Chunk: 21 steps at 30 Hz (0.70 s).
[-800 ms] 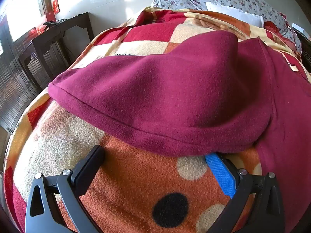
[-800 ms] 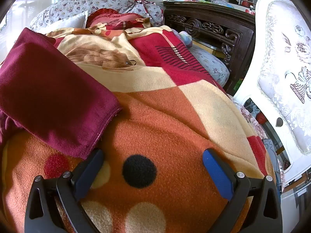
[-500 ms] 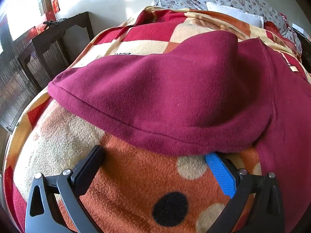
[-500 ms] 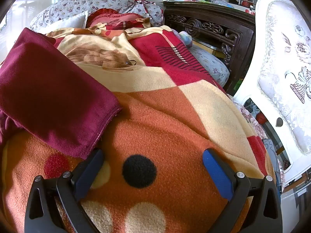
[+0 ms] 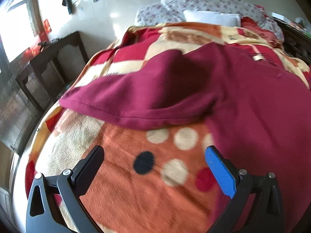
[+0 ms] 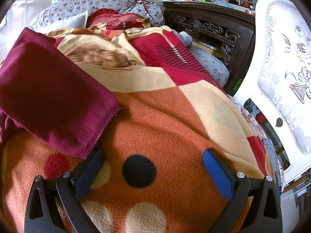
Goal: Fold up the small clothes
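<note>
A maroon fleece garment [image 5: 204, 89] lies spread on the orange, red and cream blanket [image 5: 147, 190] on a bed. One part is folded over, with a hemmed edge facing me. My left gripper [image 5: 154, 159] is open and empty, held above the blanket a little short of that hem. In the right wrist view the garment's hemmed end [image 6: 48, 101] lies at the left. My right gripper [image 6: 152, 160] is open and empty over the blanket [image 6: 175, 128], its left finger just below the garment's corner.
Floral pillows [image 6: 93, 5] and a red cushion [image 6: 114, 18] lie at the bed's head. A carved dark wooden headboard [image 6: 210, 25] and a white upholstered chair [image 6: 285, 73] stand to the right. A dark wooden table [image 5: 50, 58] stands left of the bed.
My left gripper has pulled back and lifted away from the garment's hem; more spotted blanket shows between them. The right gripper has not moved.
</note>
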Each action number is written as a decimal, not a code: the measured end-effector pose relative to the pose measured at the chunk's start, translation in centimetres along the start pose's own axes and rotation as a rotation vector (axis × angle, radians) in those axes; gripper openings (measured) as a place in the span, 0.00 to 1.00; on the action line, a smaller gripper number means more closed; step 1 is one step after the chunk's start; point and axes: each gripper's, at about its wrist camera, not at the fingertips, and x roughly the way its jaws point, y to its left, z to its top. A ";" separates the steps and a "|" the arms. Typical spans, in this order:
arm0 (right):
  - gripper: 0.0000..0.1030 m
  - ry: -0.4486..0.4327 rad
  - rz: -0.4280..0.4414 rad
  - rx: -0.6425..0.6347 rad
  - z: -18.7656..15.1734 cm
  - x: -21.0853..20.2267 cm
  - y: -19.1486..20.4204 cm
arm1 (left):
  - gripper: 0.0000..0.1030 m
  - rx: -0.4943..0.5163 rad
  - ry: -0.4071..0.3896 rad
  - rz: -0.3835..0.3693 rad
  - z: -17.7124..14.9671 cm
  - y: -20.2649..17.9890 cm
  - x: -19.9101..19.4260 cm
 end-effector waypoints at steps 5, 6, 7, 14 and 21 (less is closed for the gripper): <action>1.00 0.006 -0.013 -0.009 -0.1 -0.2 0.5 | 1.00 0.011 -0.042 -0.096 -0.2 -2.5 -3.8; 1.00 0.015 -0.011 -0.009 -0.2 -0.2 0.6 | 1.00 0.023 -0.048 -0.110 -0.3 -3.1 -4.5; 1.00 0.023 -0.008 -0.007 -0.1 -0.3 0.4 | 1.00 0.037 -0.054 -0.121 -0.5 -3.7 -5.0; 1.00 0.038 0.070 0.023 -1.0 -5.5 0.8 | 1.00 0.057 -0.103 -0.190 -0.5 -6.6 -7.8; 1.00 -0.063 0.191 0.048 -2.0 -13.5 4.3 | 1.00 0.068 -0.119 -0.229 -1.2 -9.4 -9.1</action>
